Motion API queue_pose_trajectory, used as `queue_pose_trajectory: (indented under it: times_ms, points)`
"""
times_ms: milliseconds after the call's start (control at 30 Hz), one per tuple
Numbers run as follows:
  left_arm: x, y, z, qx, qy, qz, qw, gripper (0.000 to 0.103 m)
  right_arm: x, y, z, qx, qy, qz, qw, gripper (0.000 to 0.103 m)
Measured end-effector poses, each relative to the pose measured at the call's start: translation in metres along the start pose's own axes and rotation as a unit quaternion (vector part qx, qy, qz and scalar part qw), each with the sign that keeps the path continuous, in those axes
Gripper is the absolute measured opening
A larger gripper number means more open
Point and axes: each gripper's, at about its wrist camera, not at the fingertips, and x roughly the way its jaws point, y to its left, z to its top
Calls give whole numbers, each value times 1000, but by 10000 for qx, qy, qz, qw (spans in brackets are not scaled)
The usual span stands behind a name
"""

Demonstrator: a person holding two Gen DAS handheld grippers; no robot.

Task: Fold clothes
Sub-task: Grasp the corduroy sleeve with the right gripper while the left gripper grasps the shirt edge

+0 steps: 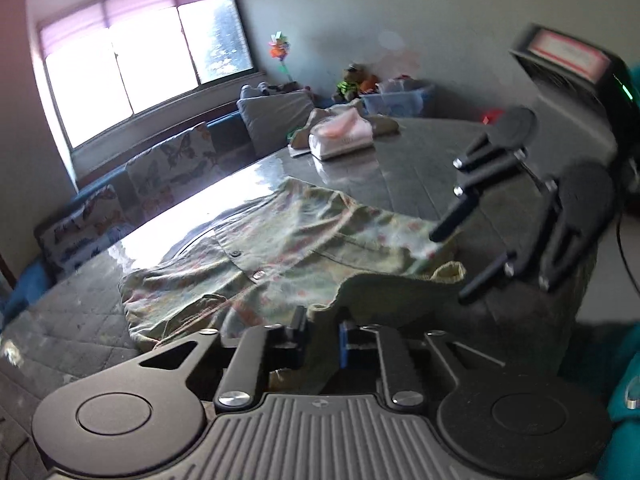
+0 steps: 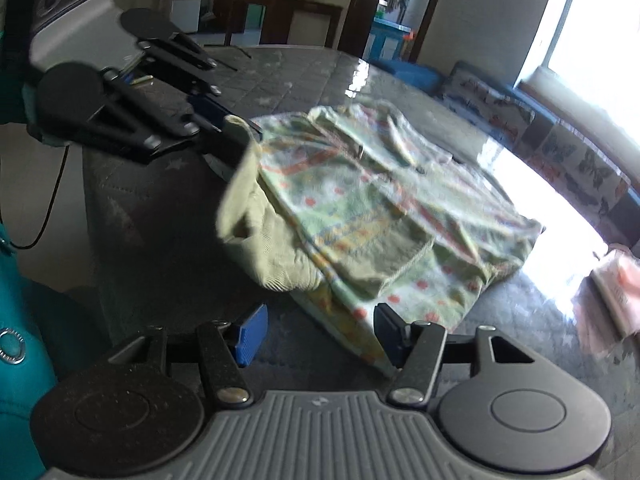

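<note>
Pale green cotton with orange dots and stripes: the garment (image 1: 280,248) lies partly folded on the dark glossy surface (image 1: 420,148), filling the middle of both views. My left gripper (image 1: 323,336) sits at the bottom centre of its own frame, its fingers (image 1: 298,328) clenched on a lifted olive-green edge of the cloth that rises between them. In the right wrist view that same gripper (image 2: 224,124) comes in from the upper left, holding the edge up where it droops in a loose fold. My right gripper (image 2: 320,332) is at the bottom of its frame with the fingers (image 2: 252,334) spread apart, released; the near corner of the garment lies just against the right-hand finger. A folded pink pile (image 1: 340,132) rests well beyond, toward the top centre of the left wrist view.
</note>
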Motion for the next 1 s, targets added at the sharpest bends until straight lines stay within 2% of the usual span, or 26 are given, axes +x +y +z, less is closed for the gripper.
queue_pose_trajectory:
  times_ms: [133, 267, 367, 467, 500, 567, 667, 767, 1000]
  points:
    - [3, 17, 10, -428, -62, -93, 9990, 12, 6, 0, 9, -11, -259, 30, 9997, 60]
    - [7, 25, 14, -607, -61, -155, 9980, 12, 16, -4, 17, 120, -348, 133, 9992, 56]
    - [7, 27, 13, -658, -48, -184, 9976, 12, 20, -12, 23, 322, -349, 239, 9986, 45]
    - [4, 28, 8, -650, -23, -158, 9978, 17, 24, -19, 29, 525, -349, 345, 9974, 26]
    - [1, 28, 5, -633, -10, -113, 9979, 18, 25, -22, 30, 592, -350, 380, 9969, 23]
    - [-3, 28, 0, -589, 20, 7, 9983, 39, 27, -27, 34, 727, -350, 450, 9957, 21]
    - [-9, 27, -10, -505, 100, 108, 9986, 47, 31, -34, 40, 928, -350, 556, 9935, 19]
    - [-9, 24, -19, -291, 232, 228, 9990, 53, 34, -41, 45, 1100, -352, 646, 9912, 18]
    - [4, 21, -32, 336, 524, 599, 9963, 53, 31, -45, 51, 1085, -393, 556, 9918, 16]
